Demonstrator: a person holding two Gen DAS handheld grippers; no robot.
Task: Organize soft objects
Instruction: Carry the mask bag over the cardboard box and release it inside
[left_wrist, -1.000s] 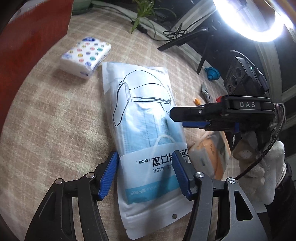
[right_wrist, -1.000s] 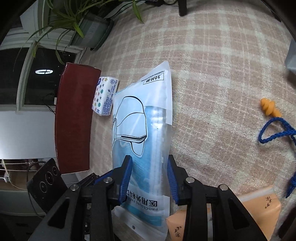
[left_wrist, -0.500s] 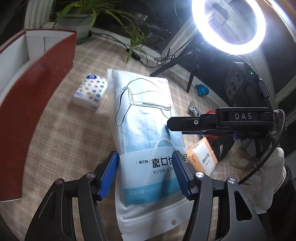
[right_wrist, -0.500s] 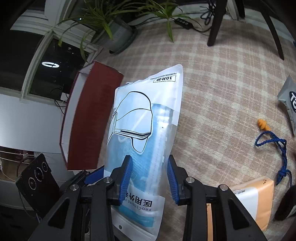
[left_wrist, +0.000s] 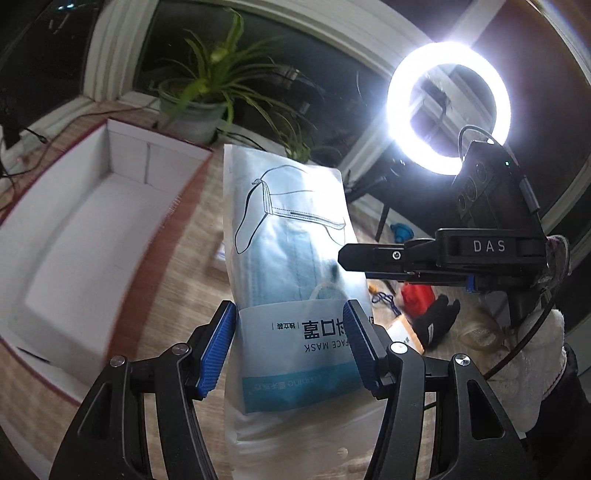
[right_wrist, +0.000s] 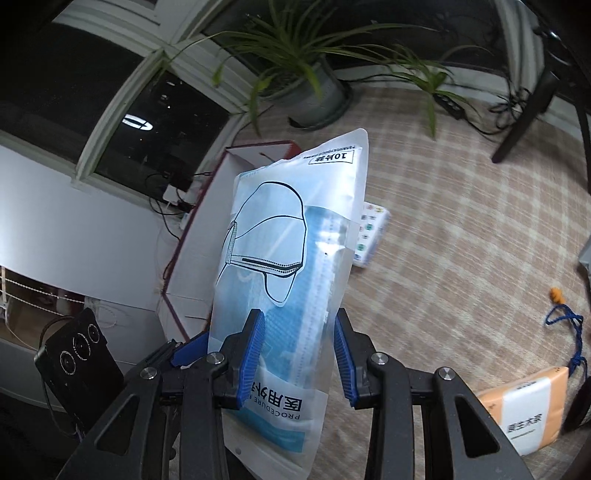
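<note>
Both the left gripper (left_wrist: 290, 347) and right gripper (right_wrist: 298, 354) clamp the mask pack (left_wrist: 291, 258), lifted beside the box (left_wrist: 74, 236).

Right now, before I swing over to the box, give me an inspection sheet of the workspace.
Surface: beige checked cloth, mostly bare.
Job's things: face mask pack lifted off the cloth, held by both grippers; red box open, white inside, nothing seen in it; dotted tissue pack and orange tissue pack lie on the cloth.
Clutter: orange earplugs on a blue cord; black glove and a red item.
Grippers: left gripper and right gripper both clamp the pack's lower part.
Cables: black leads by the window.
Surroundings: potted plant, lit ring light, dark window.
</note>
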